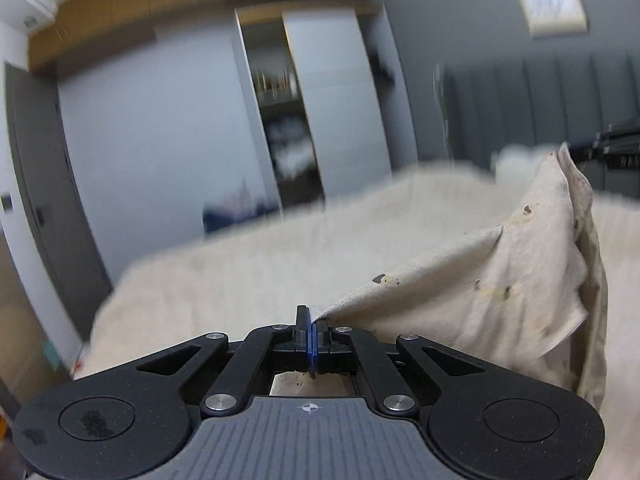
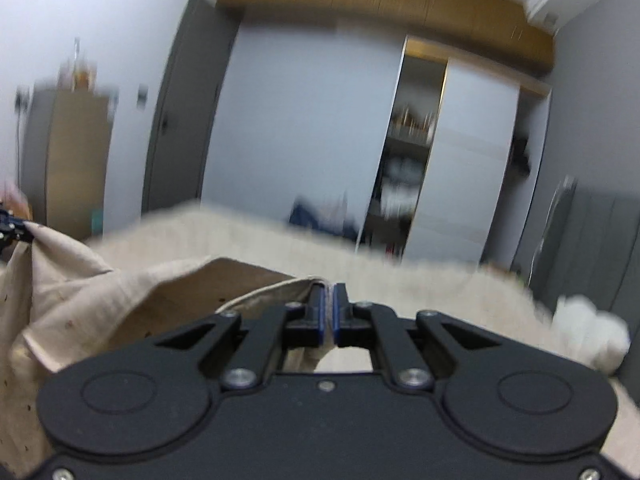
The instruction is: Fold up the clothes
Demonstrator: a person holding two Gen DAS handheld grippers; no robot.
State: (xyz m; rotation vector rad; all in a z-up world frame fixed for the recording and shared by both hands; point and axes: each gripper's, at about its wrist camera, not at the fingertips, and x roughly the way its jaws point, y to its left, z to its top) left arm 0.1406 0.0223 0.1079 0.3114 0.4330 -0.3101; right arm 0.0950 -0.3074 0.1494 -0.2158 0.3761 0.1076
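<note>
Both grippers, left (image 1: pixel 311 322) and right (image 2: pixel 330 304), clench the cloth (image 1: pixel 500 280) aloft over the bed (image 1: pixel 240 272); next, probably laying it flat.

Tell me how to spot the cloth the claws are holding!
Find the big bed with the fuzzy cream cover. Lifted above it hangs a beige cloth, pinched at one edge by the left claw and at another by the right claw. Unlike the fluffy cover, it is thin, wrinkled and dotted with small dark specks.
</note>
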